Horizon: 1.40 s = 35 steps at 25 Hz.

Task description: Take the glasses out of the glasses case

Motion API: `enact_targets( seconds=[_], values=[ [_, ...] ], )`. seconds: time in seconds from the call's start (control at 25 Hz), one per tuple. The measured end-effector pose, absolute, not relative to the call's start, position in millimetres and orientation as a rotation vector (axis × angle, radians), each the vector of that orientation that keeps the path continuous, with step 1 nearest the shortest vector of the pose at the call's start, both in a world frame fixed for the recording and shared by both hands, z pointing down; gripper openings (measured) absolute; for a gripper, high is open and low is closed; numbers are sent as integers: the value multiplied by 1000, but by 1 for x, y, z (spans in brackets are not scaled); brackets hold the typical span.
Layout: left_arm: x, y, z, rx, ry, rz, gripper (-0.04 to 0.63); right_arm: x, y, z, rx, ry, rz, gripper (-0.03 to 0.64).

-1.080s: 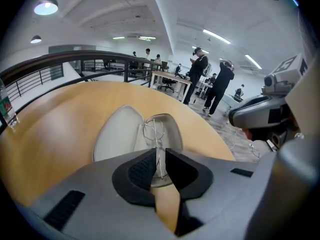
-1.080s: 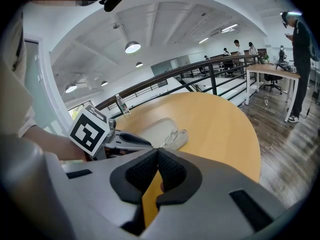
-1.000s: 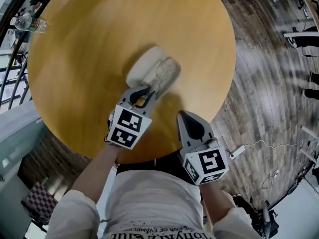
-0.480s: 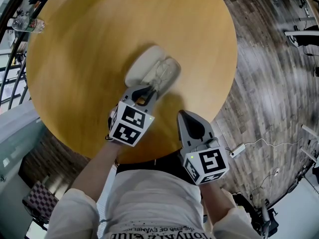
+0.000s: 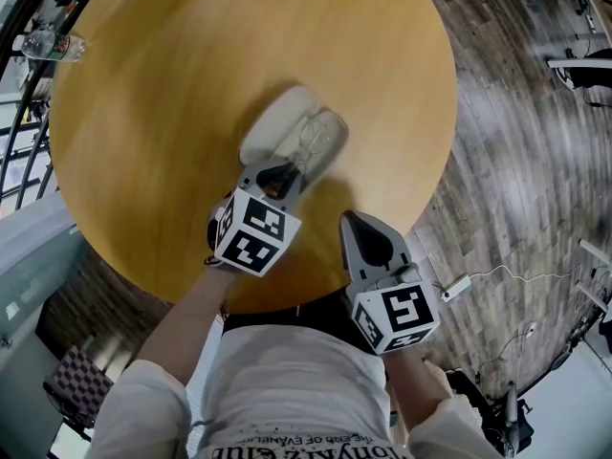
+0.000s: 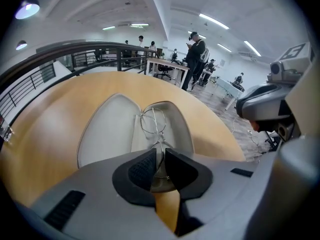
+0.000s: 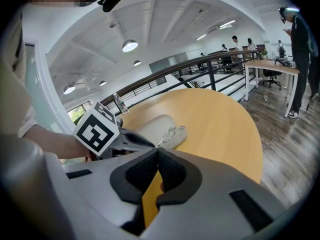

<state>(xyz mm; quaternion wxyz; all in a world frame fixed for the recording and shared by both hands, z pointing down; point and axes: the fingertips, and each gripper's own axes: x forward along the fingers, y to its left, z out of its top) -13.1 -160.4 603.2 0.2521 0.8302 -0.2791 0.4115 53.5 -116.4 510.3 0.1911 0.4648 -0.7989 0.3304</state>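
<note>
Left gripper (image 6: pixel 159 156): grey plastic, black ribbed pads, marker cube on top; jaws pinched on the thin wire frame of the glasses (image 6: pixel 152 121). Glasses: silver wire, rounded clear lenses, near end in the jaws, far end over the case (image 5: pixel 277 122) at the gripper's 1 o'clock. Case: oval clamshell, pale grey, smooth lining, lying open and flat in two halves; the glasses are over its right half.

Right gripper (image 7: pixel 157 159): same build, jaws pressed together on nothing, at the left gripper's 4 o'clock, over the table's near edge.

Table (image 5: pixel 172 75): round, smooth light wood. Bottle (image 5: pixel 43 44): clear plastic, at its 10 o'clock rim.

Room: plank floor (image 5: pixel 516 113), dark railing (image 6: pixel 75 51), white ceiling with strip lights, desks and standing people beyond.
</note>
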Motion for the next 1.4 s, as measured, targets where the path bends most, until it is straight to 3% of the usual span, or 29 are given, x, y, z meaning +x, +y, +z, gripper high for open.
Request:
enact_targets(
  seconds=[1.4],
  values=[
    [-9, -158, 587, 2311, -838, 1190, 34, 58, -107, 503, 1319, -2261, 916, 25]
  ],
)
